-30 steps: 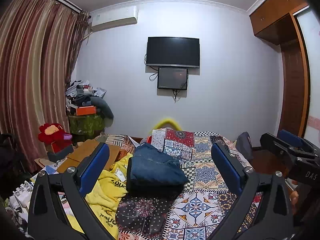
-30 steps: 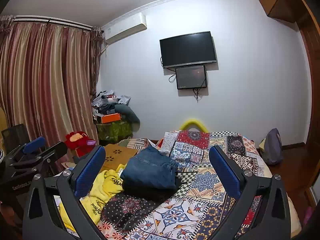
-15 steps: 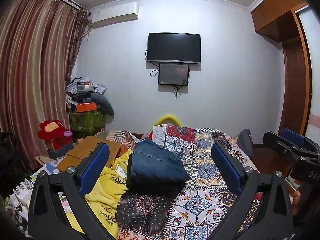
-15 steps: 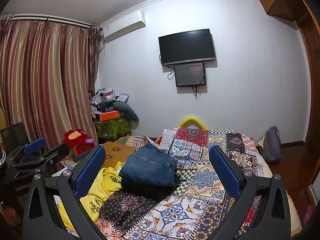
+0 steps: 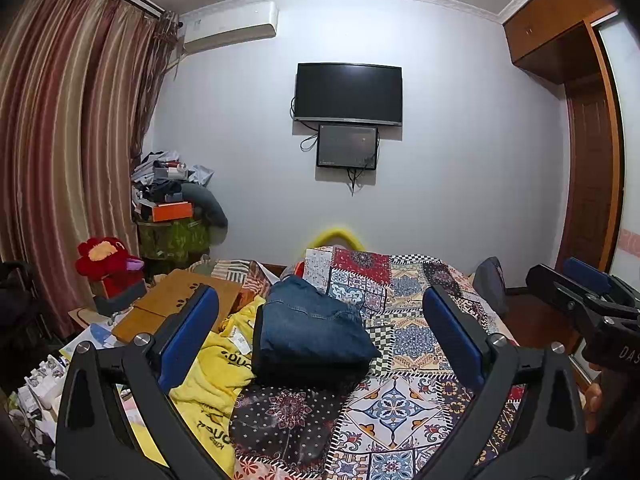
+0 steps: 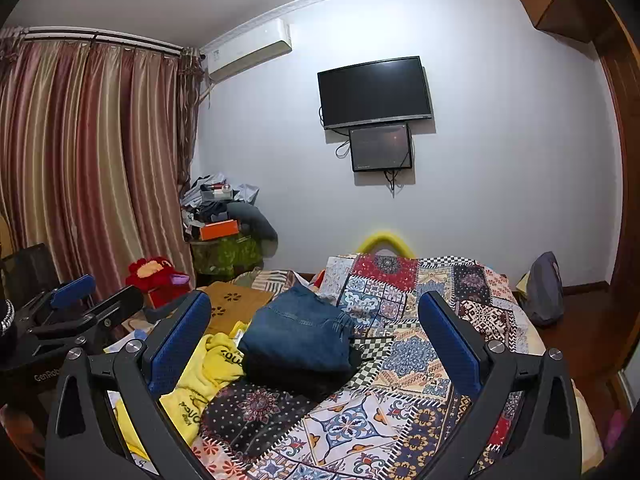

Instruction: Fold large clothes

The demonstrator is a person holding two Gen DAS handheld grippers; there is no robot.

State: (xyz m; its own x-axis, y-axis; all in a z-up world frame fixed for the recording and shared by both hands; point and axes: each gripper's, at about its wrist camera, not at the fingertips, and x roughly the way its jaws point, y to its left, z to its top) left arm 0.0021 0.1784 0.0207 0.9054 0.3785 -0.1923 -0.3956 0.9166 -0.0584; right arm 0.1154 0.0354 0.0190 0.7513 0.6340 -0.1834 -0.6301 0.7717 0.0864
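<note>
A folded blue denim garment [image 5: 312, 330] lies on a dark folded garment [image 5: 308, 374] on the patchwork bedspread [image 5: 404, 344]; it also shows in the right wrist view [image 6: 298, 338]. A crumpled yellow garment [image 5: 210, 380] lies to its left, also in the right wrist view [image 6: 196, 384]. My left gripper [image 5: 320, 328] is open and empty, held above the near end of the bed. My right gripper [image 6: 314, 328] is open and empty beside it. Each gripper shows at the edge of the other's view.
A wall TV [image 5: 348, 94] and a small screen hang ahead. Curtains [image 5: 68, 140] are on the left, with a cluttered stand [image 5: 172, 216], a red plush toy [image 5: 106, 258] and cardboard [image 5: 176, 300]. A wardrobe [image 5: 588, 120] stands on the right. A grey bag [image 6: 544, 288] sits beside the bed.
Both views have tilted slightly downward, so the room sits higher in frame. Both grippers stay open and the clothes have not moved.
</note>
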